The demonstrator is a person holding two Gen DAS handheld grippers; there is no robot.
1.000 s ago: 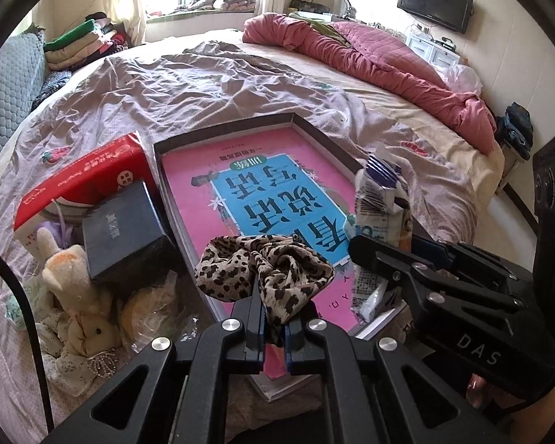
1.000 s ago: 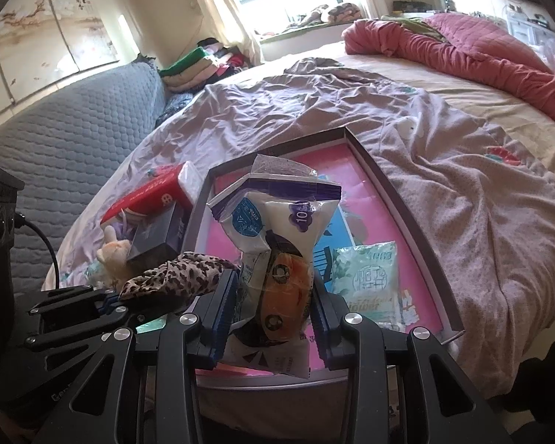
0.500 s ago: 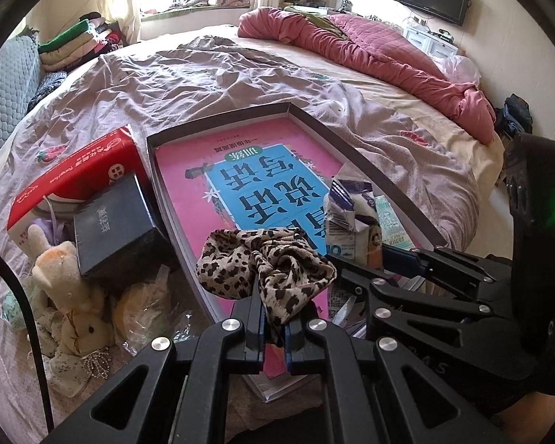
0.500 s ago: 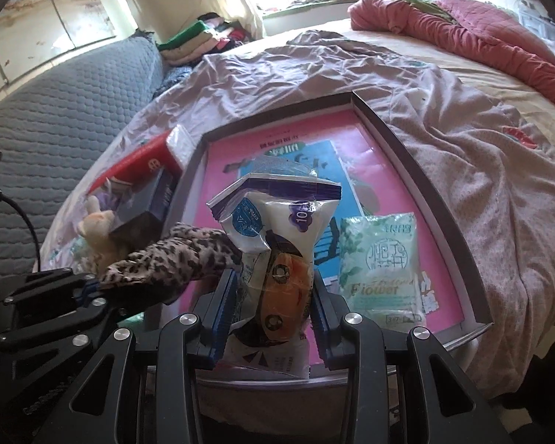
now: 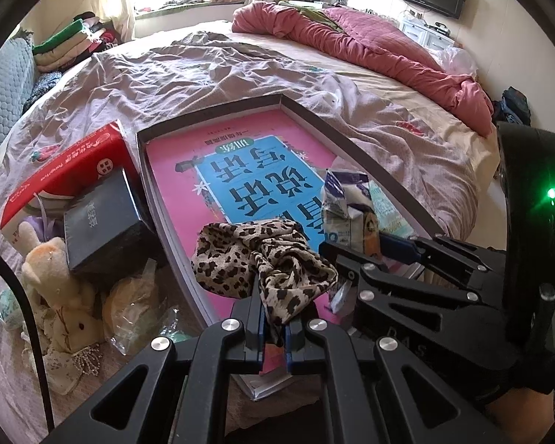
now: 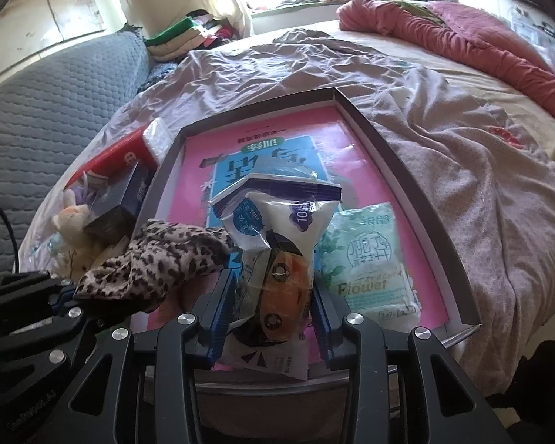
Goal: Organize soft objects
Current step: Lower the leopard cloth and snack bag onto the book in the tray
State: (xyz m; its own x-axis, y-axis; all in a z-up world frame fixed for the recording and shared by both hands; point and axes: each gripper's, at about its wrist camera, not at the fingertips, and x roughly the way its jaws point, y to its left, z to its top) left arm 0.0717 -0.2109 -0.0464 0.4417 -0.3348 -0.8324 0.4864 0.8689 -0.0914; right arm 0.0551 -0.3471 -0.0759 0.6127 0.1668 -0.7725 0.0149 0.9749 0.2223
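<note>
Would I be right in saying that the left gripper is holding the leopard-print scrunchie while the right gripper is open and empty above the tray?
Not quite: the right gripper is shut on a tissue pack, as the right wrist view shows. The left gripper does hold the leopard-print scrunchie, and both are above the tray.

One scrunchie (image 5: 262, 259), two tissue packs (image 6: 277, 244) (image 6: 366, 262), one tray (image 6: 399, 155), two boxes (image 5: 100, 229) (image 5: 70, 170), one plush rabbit (image 5: 55, 281).
</note>
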